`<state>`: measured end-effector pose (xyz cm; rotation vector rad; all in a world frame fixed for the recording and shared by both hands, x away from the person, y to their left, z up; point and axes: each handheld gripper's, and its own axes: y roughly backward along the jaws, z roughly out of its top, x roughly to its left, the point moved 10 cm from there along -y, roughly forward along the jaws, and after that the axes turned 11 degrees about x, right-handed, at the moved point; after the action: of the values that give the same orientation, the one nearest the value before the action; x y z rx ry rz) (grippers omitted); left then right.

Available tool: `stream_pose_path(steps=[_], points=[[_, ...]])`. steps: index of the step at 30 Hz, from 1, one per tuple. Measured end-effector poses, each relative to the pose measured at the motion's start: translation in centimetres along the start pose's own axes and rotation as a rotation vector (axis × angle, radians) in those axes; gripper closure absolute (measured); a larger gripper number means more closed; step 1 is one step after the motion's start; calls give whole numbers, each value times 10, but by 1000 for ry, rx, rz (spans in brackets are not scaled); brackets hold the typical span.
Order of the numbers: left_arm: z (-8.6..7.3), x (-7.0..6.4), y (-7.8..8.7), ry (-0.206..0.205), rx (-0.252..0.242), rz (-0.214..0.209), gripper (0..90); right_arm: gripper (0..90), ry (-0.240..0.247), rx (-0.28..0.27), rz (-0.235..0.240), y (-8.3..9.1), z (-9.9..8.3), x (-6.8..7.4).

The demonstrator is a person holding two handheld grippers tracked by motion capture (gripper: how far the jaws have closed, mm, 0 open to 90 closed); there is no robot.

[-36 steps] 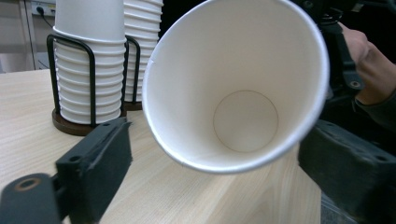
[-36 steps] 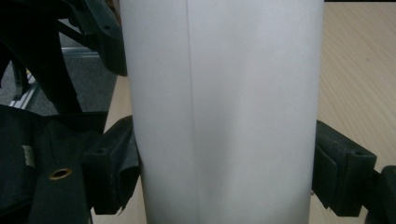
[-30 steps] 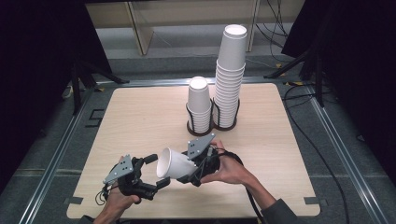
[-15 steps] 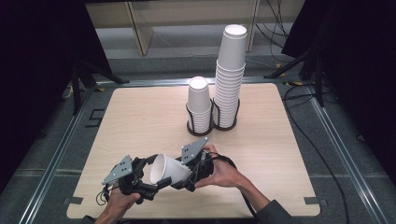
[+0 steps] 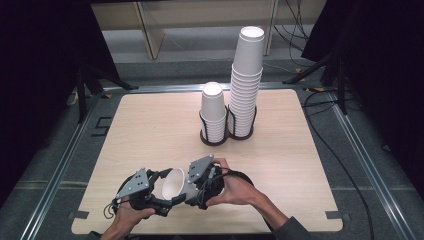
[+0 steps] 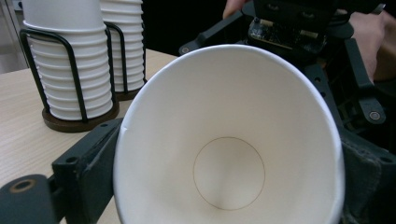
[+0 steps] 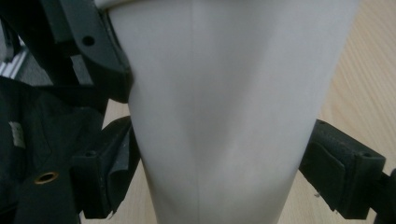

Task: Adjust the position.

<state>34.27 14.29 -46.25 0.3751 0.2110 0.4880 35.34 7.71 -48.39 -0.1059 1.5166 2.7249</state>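
Observation:
A white paper cup (image 5: 173,184) lies on its side above the table's front edge, its mouth turned to the left. My right gripper (image 5: 190,189) is shut on the cup's body; in the right gripper view its pads (image 7: 114,170) press both sides of the cup (image 7: 224,107). My left gripper (image 5: 166,195) comes in from the left. In the left gripper view its jaws touch both sides of the rim, and I look straight into the cup (image 6: 229,140). The left gripper (image 6: 229,191) holds it at the mouth.
Two stacks of paper cups stand in black wire holders at the table's centre back: a short stack (image 5: 213,110) and a tall stack (image 5: 247,80). The wooden table (image 5: 145,125) has a metal frame around it. Cables trail at the right.
My right gripper has carried the cup left and a little toward the front edge, so that its rim now sits between the left gripper's jaws. The left gripper has hardly moved.

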Motion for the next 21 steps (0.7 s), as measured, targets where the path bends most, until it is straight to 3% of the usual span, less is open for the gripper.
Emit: stream_pose_path(steps=[7,9,12,21], points=[[-4,-2,-2,-30,39,-4,87,178,24,26,12,-5,-1,3],[-2,-4,-4,-35,18,-15,87,179,28,33,14,-6,-1,3],[-4,-4,-2,-45,45,-8,87,181,37,35,21,-7,0,4],[-4,-5,-4,-55,32,-21,82,200,39,33,27,-10,-1,5]])
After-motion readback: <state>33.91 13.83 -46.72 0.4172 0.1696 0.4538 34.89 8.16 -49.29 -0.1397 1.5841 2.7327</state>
